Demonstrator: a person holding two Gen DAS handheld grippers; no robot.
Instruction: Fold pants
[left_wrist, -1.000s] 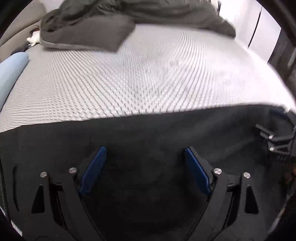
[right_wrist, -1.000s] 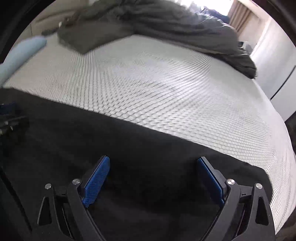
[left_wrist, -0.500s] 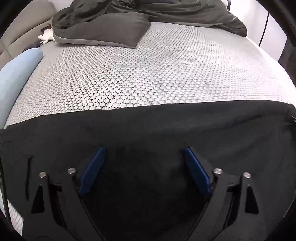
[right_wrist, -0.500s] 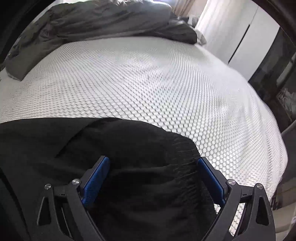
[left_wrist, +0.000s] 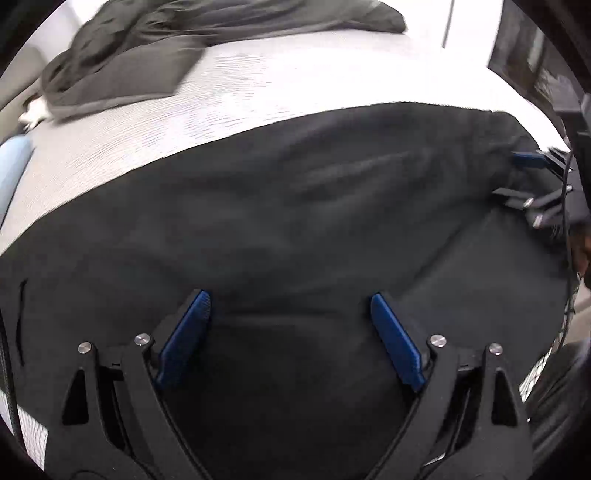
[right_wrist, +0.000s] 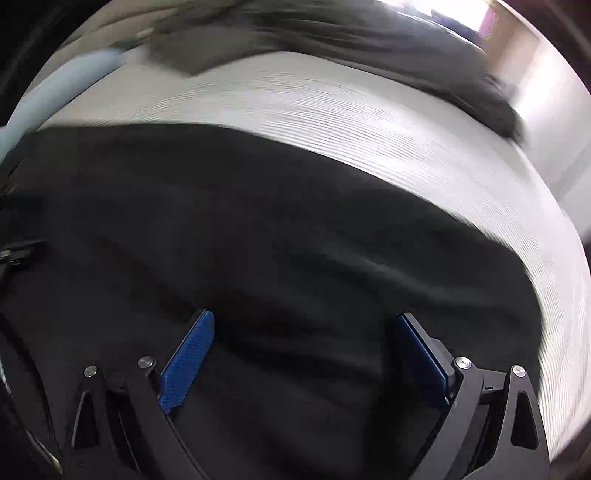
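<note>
left wrist view: right gripper (left_wrist: 532, 177) reappears at pants (left_wrist: 295, 206) edge; left gripper (left_wrist: 290, 306) jaws wide, opening.

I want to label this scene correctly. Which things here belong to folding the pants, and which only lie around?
Belong to the job:
- black fabric pants, spread on the white honeycomb-patterned mattress
- left gripper, jaws open
- right gripper, jaws open

Lying about:
- crumpled dark grey blanket
- light blue cushion
</note>
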